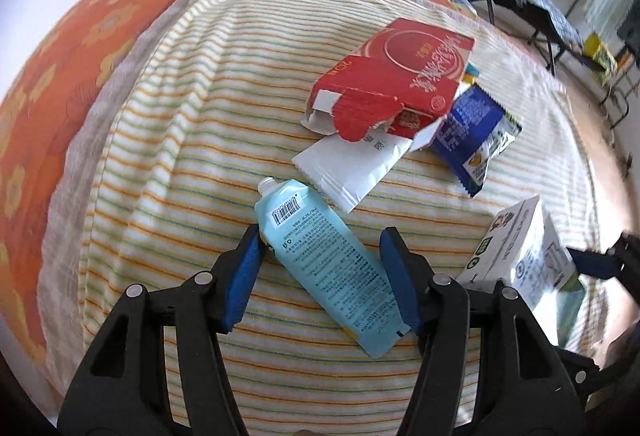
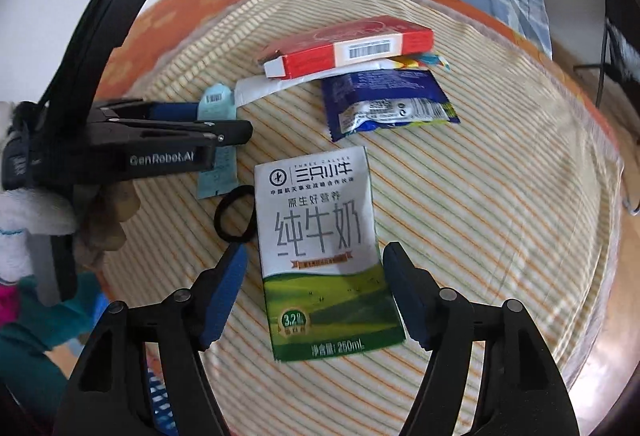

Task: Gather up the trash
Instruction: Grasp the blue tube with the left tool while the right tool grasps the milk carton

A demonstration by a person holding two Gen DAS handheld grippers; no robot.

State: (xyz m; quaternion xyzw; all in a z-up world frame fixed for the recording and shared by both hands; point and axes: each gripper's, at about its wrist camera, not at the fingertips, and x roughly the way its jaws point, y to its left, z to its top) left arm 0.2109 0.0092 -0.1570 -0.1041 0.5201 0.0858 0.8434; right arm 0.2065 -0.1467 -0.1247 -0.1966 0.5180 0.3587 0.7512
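Surface: striped towel [image 1: 192, 139] spread over a bed, orange flowered cover [image 1: 60, 75] past its left edge.
Teal pouch [image 1: 326, 260]: flat on towel, near edge; long axis diagonal, spout end pointing up-left toward towel middle, cut bottom end down-right.
Milk carton [image 2: 320, 256]: lying flat, face up, near edge of towel; long axis runs away from the camera, top end toward the pile, green base nearest the tongs.
Left tongs [image 1: 320, 248]: roughly half open, straddling the teal pouch; left pad [image 1: 248, 268] looks to touch the pouch edge, right pad close beside it, hard to call as a grip; released.
Right tongs [image 2: 316, 260]: open wide, carton between the pads with a gap on each side; released, nothing held.
Pile: red box [image 1: 392, 75] with torn flap on top of white wrapper [image 1: 352, 163] and blue wrapper [image 1: 472, 131], toward far right of towel.
Other: black hair tie [image 2: 236, 213] beside carton's left side.
Hidden/unclear: pouch mostly behind left tongs in right wrist view; carton cut by the tongs in left wrist view; a small colourful scrap under the red box, unreadable; person's hand [image 2: 100, 220] blurred.
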